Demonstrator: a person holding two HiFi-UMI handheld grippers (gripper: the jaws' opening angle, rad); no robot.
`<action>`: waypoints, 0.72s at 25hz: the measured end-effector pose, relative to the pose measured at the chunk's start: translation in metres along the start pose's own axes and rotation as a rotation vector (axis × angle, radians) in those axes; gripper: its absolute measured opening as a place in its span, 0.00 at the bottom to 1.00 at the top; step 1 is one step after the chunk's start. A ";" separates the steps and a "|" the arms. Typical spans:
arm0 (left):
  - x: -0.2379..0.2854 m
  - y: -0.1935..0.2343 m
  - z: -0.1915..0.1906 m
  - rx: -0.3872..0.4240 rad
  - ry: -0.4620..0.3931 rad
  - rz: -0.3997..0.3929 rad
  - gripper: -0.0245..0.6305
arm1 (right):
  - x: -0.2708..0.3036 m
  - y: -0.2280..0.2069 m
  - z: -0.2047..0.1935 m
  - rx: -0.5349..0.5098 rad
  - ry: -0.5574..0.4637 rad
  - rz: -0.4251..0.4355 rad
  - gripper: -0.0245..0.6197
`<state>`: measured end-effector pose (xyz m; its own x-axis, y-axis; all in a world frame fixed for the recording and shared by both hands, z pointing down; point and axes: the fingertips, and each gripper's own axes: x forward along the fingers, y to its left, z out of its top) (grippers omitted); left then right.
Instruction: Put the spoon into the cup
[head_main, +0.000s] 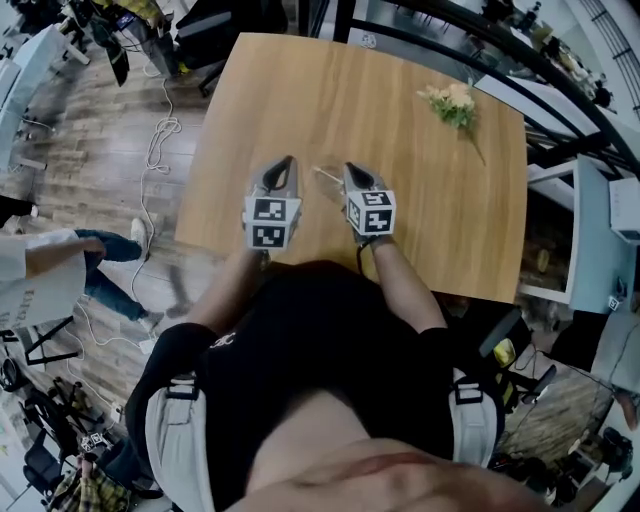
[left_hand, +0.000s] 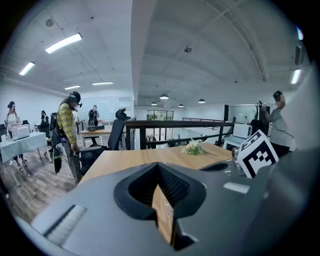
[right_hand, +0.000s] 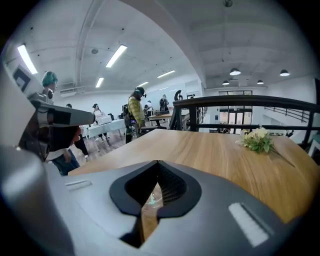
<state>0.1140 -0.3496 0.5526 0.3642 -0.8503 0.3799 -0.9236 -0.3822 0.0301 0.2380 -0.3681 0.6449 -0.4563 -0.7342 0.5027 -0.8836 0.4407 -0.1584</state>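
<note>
The right gripper's (right_hand: 158, 163) jaws are closed tip to tip with nothing pinched between them. Through the slot under their tips a small clear, faintly greenish thing (right_hand: 152, 200) shows on the bench (head_main: 380, 90), too small to name. The left gripper's (left_hand: 159, 165) jaws are closed too, and only bare wood shows in their gap.

In the head view both grippers hang side by side over the near part of the bench. Between their tips, apart from both, is a thin pale thing (head_main: 326, 177) set at a slant. It could be a spoon handle leaning out of a clear cup, but it is too small and faint to tell spoon from cup, or whether one is in the other. Farther off, near the right far corner, lies a small bunch of flowers (head_main: 452, 102), well apart from all this.

As neither gripper carries the spoon, I judge that the carrying is not under way now. Either the spoon already sits in the cup and the task is as good as done, or the pick-up has not yet begun. With both pairs of jaws closed and empty just beside that pale thing, I lean towards done, but cannot confirm it.
</note>
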 end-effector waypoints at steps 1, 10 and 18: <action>0.001 -0.001 0.000 -0.001 0.000 -0.003 0.05 | -0.002 -0.003 0.003 -0.007 -0.007 -0.017 0.04; 0.007 -0.010 0.007 0.008 -0.025 -0.039 0.06 | -0.036 -0.011 0.047 -0.084 -0.191 -0.120 0.04; 0.011 -0.026 0.036 0.010 -0.144 -0.067 0.05 | -0.096 -0.016 0.109 -0.111 -0.431 -0.221 0.03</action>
<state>0.1463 -0.3623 0.5230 0.4387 -0.8658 0.2406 -0.8958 -0.4424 0.0414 0.2841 -0.3612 0.5067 -0.2822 -0.9526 0.1132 -0.9582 0.2857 0.0160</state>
